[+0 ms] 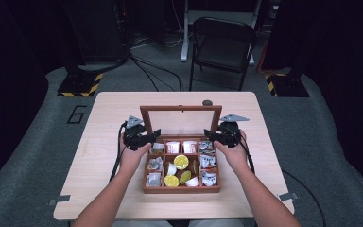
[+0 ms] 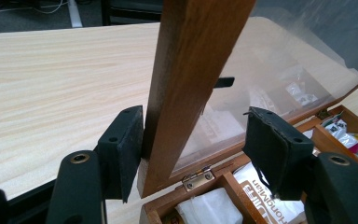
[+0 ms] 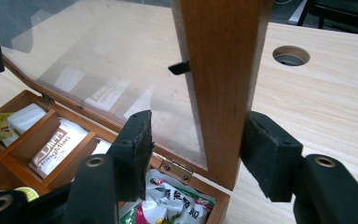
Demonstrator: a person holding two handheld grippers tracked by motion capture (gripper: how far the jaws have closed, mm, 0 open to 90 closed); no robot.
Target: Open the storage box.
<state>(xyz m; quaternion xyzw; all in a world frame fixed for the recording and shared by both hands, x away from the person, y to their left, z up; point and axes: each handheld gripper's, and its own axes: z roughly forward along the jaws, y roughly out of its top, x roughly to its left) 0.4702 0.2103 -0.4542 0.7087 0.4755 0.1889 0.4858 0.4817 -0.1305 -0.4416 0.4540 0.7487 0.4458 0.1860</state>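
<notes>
Dark floor, a folding chair (image 1: 223, 45) and trailing cables surround the pale wooden table (image 1: 99, 156). On it sits the box (image 1: 181, 188), its compartments filled with sachets and small cups, with the glass-paned lid (image 1: 180, 110) standing upright on rear hinges.

Left gripper (image 2: 193, 149): jaws part-open and straddling the lid's left frame post; the outer pad touches the wood, the inner pad stands clear of the pane. No clamp.

Right gripper (image 3: 193, 154): jaws part-open and straddling the right post; the outer pad appears to touch the wood, the inner pad stands apart.

Risks, as judged:
- Uneven push from the two sides twists the lid and strains the hinges (image 2: 196, 179).
- Loose contact lets the lid drop freely and slam.
- An inner pad pressing the pane may crack it.
- Sachets (image 3: 175, 200) standing proud may jam the closing lid.
</notes>
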